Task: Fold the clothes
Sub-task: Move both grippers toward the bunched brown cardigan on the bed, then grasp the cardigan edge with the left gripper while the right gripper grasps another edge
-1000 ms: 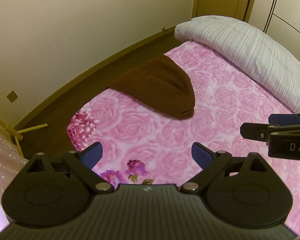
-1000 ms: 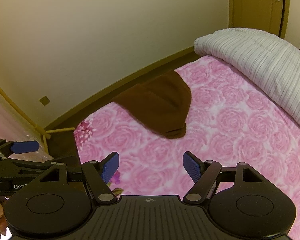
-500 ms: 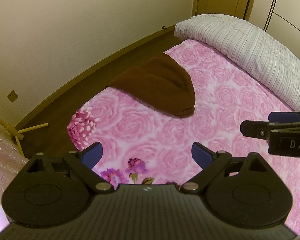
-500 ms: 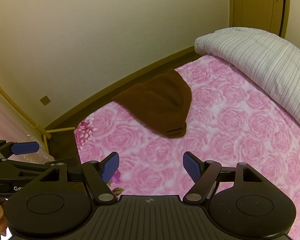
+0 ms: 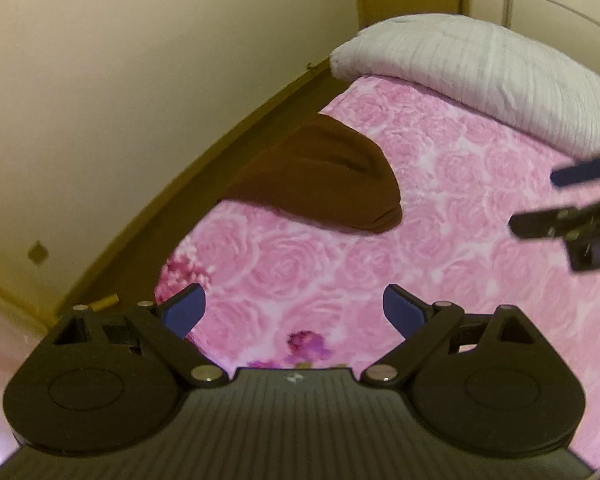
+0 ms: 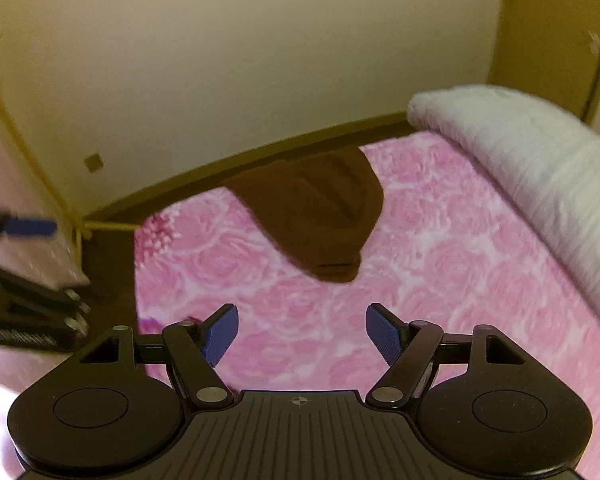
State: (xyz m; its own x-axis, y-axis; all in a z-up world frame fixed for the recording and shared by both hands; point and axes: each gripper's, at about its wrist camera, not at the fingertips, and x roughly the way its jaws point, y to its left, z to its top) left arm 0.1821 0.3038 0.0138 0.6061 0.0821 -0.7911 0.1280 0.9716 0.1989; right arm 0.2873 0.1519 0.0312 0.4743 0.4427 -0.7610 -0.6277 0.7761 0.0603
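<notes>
A brown garment [image 5: 320, 176] lies folded on the pink rose-print bed sheet [image 5: 440, 248], near the bed's far left edge. It also shows in the right wrist view [image 6: 320, 208]. My left gripper [image 5: 294, 312] is open and empty, held above the sheet short of the garment. My right gripper [image 6: 302, 332] is open and empty too, also short of the garment. The right gripper shows at the right edge of the left wrist view [image 5: 572, 200]. The left gripper shows at the left edge of the right wrist view [image 6: 28, 272].
A white striped duvet [image 5: 480, 68] is rolled along the bed's far right side. Dark floor [image 5: 188, 200] and a cream wall [image 5: 140, 80] lie beyond the bed's left edge. A wooden rack [image 6: 40, 168] stands at the left. A door [image 6: 556, 32] is at the back right.
Both grippers have moved; the views are motion-blurred and tilted up, showing more wall. The garment has not moved. Both grippers stay open.
</notes>
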